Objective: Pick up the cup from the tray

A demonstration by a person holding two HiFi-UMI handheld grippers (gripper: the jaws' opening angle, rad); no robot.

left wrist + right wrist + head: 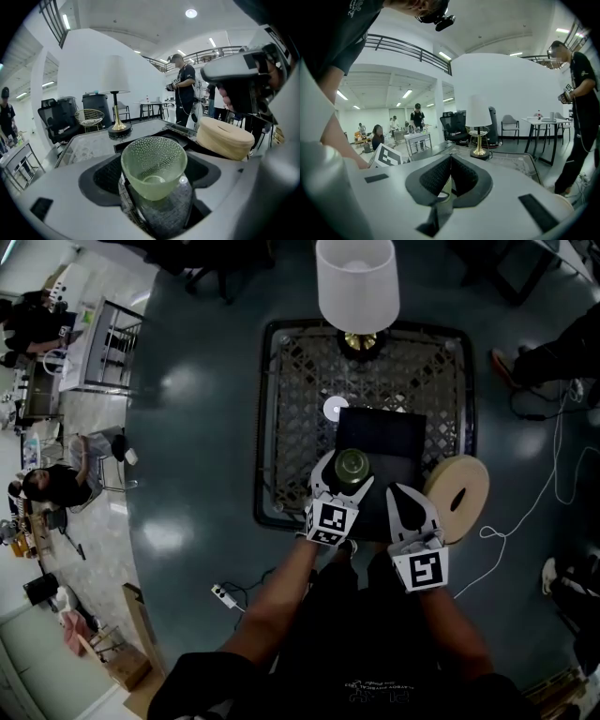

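Observation:
A pale green dimpled glass cup (352, 465) stands upright at the near left of the black tray (386, 432) on the glass-topped table. My left gripper (347, 474) reaches in from the near side with its jaws spread wide, one on each side of the cup. In the left gripper view the cup (153, 165) sits between the dark pads (101, 180) with a gap showing on the left, and I see no squeeze on it. To the right, my right gripper (405, 499) hovers over the tray's near edge with its jaws together (449, 164) and nothing gripped.
A white-shaded lamp (356, 282) with a brass base stands at the table's far edge. A round beige wooden block (459, 495) lies right of the tray, and a small white disc (336, 409) lies just beyond it. People stand around the room.

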